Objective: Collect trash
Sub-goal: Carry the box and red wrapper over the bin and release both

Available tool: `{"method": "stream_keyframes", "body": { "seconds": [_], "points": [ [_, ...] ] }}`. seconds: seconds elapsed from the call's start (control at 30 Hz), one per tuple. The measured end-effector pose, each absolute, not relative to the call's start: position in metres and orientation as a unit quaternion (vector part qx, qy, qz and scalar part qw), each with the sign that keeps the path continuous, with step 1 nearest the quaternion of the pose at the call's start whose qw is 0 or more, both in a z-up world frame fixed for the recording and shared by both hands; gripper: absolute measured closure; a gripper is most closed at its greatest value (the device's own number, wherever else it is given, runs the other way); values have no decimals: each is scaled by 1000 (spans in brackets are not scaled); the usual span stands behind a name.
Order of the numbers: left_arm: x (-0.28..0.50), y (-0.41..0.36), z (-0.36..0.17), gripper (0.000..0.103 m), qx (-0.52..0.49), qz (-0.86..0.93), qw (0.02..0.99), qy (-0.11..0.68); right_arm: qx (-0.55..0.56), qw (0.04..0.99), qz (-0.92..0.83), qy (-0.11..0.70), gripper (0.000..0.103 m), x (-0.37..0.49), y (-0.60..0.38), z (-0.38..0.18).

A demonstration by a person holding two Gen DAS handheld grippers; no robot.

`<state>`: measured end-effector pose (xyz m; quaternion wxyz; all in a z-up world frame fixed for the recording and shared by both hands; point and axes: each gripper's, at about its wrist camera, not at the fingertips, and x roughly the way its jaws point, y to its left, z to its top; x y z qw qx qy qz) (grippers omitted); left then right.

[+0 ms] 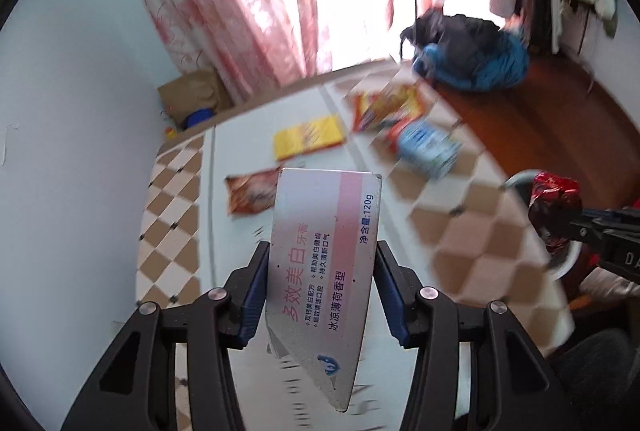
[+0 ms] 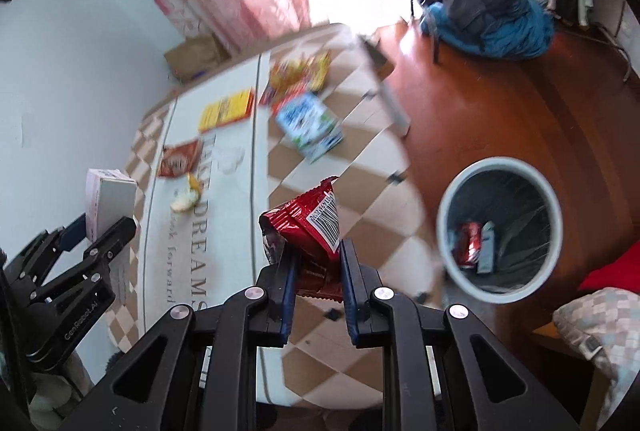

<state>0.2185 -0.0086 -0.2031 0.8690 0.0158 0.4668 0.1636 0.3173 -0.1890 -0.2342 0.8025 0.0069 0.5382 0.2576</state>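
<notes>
The left gripper [image 1: 320, 287] has its jaws clamped on a toothpaste box [image 1: 324, 263], held above the tabletop [image 1: 472, 239]. The right gripper [image 2: 318, 271] pinches a red wrapper [image 2: 308, 227] near the bin [image 2: 500, 223], which holds a can [image 2: 470, 243]. More wrappers [image 2: 296, 75] lie on the tabletop.

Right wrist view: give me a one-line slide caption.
Right claw grips a red wrapper above the checkered bed, with the white bin on the wood floor nearby.
</notes>
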Motion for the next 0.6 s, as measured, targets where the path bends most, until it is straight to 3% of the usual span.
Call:
{"method": "stream_keyframes", "body": {
  "seconds": [0.33, 0.6],
  "points": [
    [293, -119, -175, 56, -25, 50, 896, 440, 41, 840, 186, 508, 82, 365, -314, -187],
    [382, -199, -231, 56, -88, -47, 853, 512, 90, 817, 120, 557, 82, 419, -415, -259]
  ]
}}
